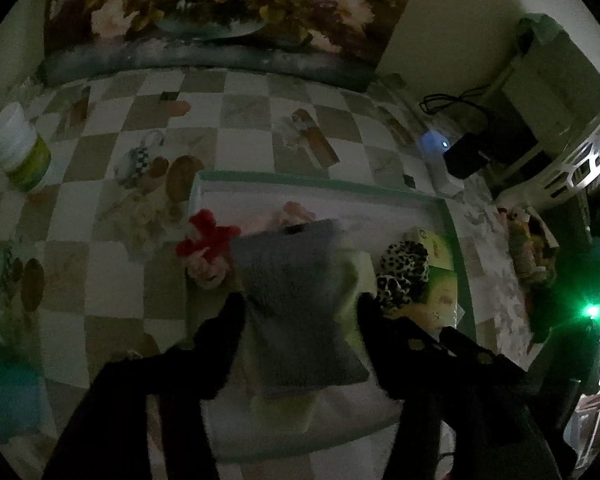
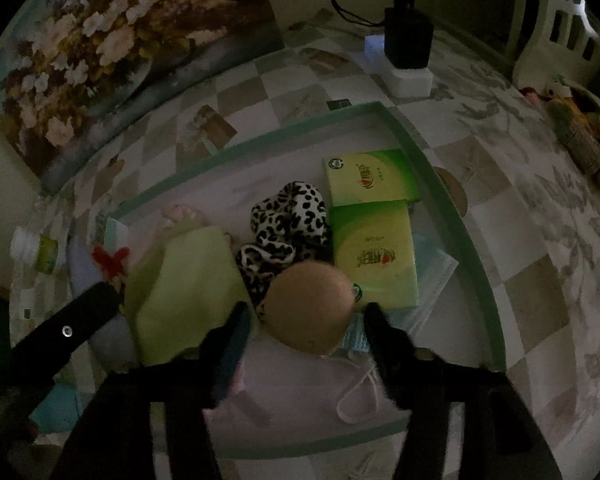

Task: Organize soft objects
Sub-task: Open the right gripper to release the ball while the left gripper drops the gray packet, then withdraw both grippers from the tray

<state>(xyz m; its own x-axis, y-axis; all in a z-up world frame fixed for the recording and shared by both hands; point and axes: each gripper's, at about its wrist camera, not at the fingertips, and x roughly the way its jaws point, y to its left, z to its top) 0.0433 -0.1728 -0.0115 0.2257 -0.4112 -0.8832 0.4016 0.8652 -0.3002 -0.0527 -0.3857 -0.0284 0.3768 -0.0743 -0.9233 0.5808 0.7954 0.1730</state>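
Over the green-rimmed tray [image 2: 452, 216] my left gripper [image 1: 300, 304] is spread around the grey cloth [image 1: 296, 292], not pinching; my right gripper [image 2: 306, 312] is spread beside the tan ball [image 2: 308, 304], leopard cloth [image 2: 288, 216] at eleven o'clock

Your shallow green-rimmed tray [image 2: 456, 216] is crowded through its middle: grey cushion [image 1: 300, 300], leopard-print cloth [image 2: 288, 220], tan ball [image 2: 308, 312] and two green packets [image 2: 374, 256]. You have bare tray floor along its far rim. Beyond that rim, a black box [image 2: 408, 44] blocks passage.
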